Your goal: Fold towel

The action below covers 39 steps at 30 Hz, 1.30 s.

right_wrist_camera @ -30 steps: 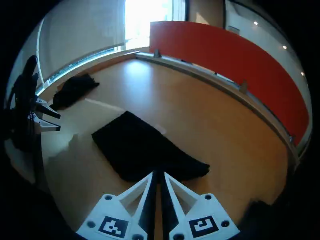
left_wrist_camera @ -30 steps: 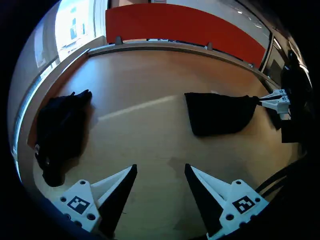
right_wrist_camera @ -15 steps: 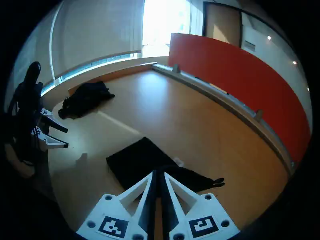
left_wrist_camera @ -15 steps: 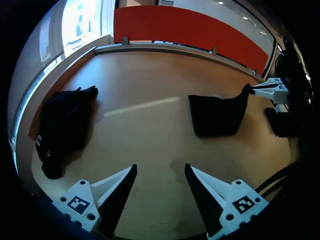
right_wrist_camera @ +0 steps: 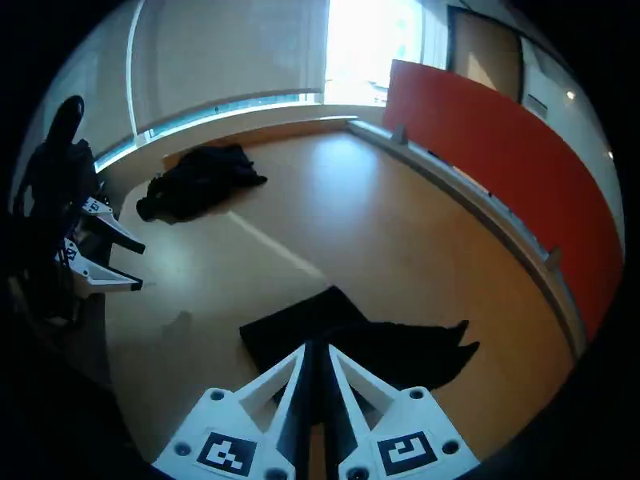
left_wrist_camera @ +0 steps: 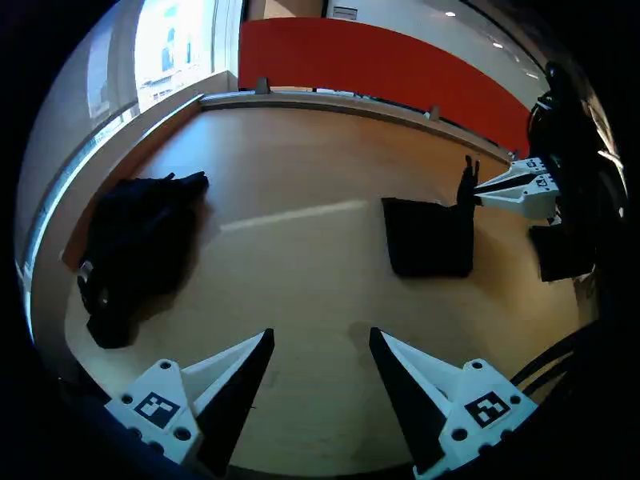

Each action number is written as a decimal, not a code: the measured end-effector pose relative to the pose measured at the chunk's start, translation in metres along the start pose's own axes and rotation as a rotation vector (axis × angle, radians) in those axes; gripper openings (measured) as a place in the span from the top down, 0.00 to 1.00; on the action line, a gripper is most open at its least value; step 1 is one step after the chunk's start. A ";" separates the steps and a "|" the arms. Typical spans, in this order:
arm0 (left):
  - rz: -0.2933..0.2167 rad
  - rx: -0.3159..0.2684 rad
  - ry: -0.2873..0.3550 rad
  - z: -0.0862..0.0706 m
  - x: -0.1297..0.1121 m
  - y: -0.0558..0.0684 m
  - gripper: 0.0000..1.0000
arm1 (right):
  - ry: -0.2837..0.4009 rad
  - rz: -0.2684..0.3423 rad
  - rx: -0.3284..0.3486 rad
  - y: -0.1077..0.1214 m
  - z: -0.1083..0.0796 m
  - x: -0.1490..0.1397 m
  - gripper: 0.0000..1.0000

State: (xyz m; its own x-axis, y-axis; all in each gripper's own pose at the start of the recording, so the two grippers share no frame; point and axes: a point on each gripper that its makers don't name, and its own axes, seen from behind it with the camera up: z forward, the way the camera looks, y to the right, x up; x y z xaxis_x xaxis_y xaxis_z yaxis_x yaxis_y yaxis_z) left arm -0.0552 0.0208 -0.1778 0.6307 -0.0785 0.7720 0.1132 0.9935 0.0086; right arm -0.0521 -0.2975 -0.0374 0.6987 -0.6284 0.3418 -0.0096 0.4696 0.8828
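A black towel (left_wrist_camera: pixel 428 237) lies on the wooden table (left_wrist_camera: pixel 304 168), right of centre in the left gripper view. Its right edge is lifted upright, pinched by my right gripper (left_wrist_camera: pixel 478 190), which comes in from the right. In the right gripper view the towel (right_wrist_camera: pixel 360 340) sits just ahead of my right gripper (right_wrist_camera: pixel 318 352), whose fingers are shut on its near edge, with a fold raised over the flat part. My left gripper (left_wrist_camera: pixel 320 336) hovers open over bare wood near the table's front, holding nothing; it also appears at the left as the left gripper (right_wrist_camera: pixel 132 264).
A heap of black cloth (left_wrist_camera: pixel 132 240) lies at the table's left edge near the window, also seen as the heap (right_wrist_camera: pixel 200 180). A red partition (left_wrist_camera: pixel 384 68) and a raised rail (left_wrist_camera: pixel 352 100) border the far side. A dark object (left_wrist_camera: pixel 564 252) sits at the right edge.
My right gripper has lifted the towel's right edge and carried it leftward over the flat part, so the visible towel has grown narrower. My left gripper has stayed open in place.
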 end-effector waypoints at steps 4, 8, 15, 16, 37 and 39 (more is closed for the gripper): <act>-0.020 0.006 0.011 -0.006 0.001 -0.002 0.12 | -0.031 -0.020 0.052 -0.022 0.023 -0.001 0.94; -0.042 0.011 0.023 -0.011 0.001 -0.003 0.12 | -0.070 0.005 0.106 -0.042 0.047 -0.013 0.94; -0.057 0.013 0.028 -0.014 -0.001 -0.003 0.12 | -0.115 0.028 0.142 -0.055 0.064 -0.028 0.94; -0.057 0.013 0.027 -0.014 -0.002 -0.003 0.12 | -0.117 0.027 0.141 -0.055 0.064 -0.029 0.93; -0.054 0.016 0.016 -0.010 -0.003 -0.003 0.12 | -0.095 0.094 0.093 -0.037 0.045 -0.042 0.31; -0.054 0.016 0.016 -0.009 -0.004 -0.003 0.12 | -0.101 0.101 0.079 -0.034 0.041 -0.049 0.31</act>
State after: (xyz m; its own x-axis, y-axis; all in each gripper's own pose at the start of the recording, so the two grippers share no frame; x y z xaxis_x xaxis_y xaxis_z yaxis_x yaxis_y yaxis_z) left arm -0.0508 0.0169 -0.1864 0.6359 -0.1335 0.7601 0.1350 0.9890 0.0607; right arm -0.1151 -0.3084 -0.0706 0.6160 -0.6417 0.4569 -0.1351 0.4854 0.8638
